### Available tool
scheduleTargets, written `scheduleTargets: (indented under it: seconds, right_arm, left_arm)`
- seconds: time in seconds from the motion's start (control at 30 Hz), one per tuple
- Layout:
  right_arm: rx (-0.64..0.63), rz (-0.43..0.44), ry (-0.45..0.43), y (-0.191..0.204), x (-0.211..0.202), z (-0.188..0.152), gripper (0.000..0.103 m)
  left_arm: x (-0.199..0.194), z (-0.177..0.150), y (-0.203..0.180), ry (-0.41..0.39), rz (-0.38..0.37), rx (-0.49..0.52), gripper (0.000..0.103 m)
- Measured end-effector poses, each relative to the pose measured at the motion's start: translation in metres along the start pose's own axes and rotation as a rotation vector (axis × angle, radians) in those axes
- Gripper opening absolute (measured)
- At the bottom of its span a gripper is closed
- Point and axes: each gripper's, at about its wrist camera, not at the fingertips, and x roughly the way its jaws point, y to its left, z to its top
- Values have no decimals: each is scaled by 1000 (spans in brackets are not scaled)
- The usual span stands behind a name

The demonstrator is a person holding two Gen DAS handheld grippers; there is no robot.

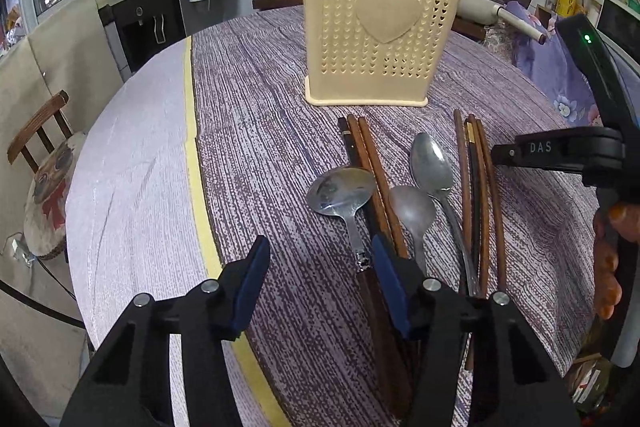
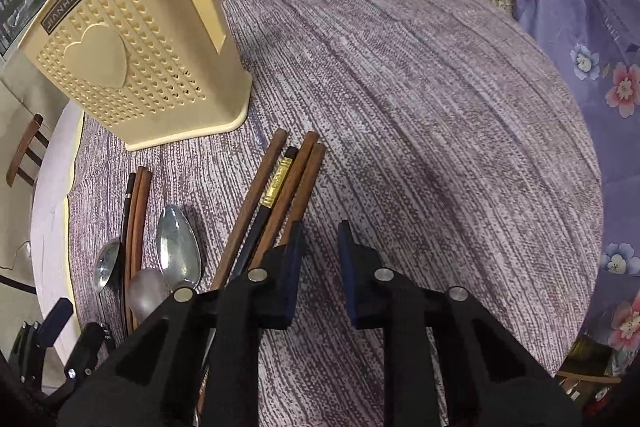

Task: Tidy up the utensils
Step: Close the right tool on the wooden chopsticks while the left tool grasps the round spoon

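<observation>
- Round table (image 1: 260,75) under a purple-and-white woven cloth, with a pale cloth and yellow strip along its left side.
- Cream perforated utensil holder (image 1: 380,31) upright at the far middle, raised heart on its front, just behind the utensils.
- Left gripper (image 1: 320,275) partly open above bare cloth, nothing between the pads; right finger overlapping the wooden-handled spoon (image 1: 342,191).
- Right gripper (image 2: 320,259) narrowed to a small gap over bare cloth, gripping nothing, just right of the right chopsticks (image 2: 280,195).
- Left chopsticks (image 1: 370,171) and two more spoons (image 1: 432,163) flat between them.
</observation>
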Motion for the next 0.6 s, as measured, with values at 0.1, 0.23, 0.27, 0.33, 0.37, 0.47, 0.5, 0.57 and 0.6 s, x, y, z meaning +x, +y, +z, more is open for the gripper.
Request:
scheduleTargets:
  seconds: [0.1,0.23,0.27,0.33,0.37,0.47,0.5,0.57,0.6]
  right_arm:
    - [17,16,-13,2,-3,4,18]
    - [37,38,-12,1,-5,5,18]
    - [37,47,-1,2,-3,5,18]
    - [39,62,20,2,2,4,18]
    - [34,58,19,4,3,5,18]
    - [34,45,19,8,4,8,17]
    - [42,47,19,8,6,11,17]
    - [55,47,21,6,9,17,15]
    - [57,43,23,6,10,20,15]
  left_arm:
    - [-2,0,-1,1,-9,2,52]
    - [-4,1,-1,1,-16,3,51]
    - [-4,1,-1,2,-17,3,51]
    - [-3,1,-3,9,-18,7,51]
    - [-3,0,-4,11,-18,8,51]
    - [-2,1,-6,17,-23,9,50]
    - [-1,2,-7,19,-23,8,49]
    - [1,5,-10,26,-20,9,47]
    - [4,7,-13,35,-15,15,46]
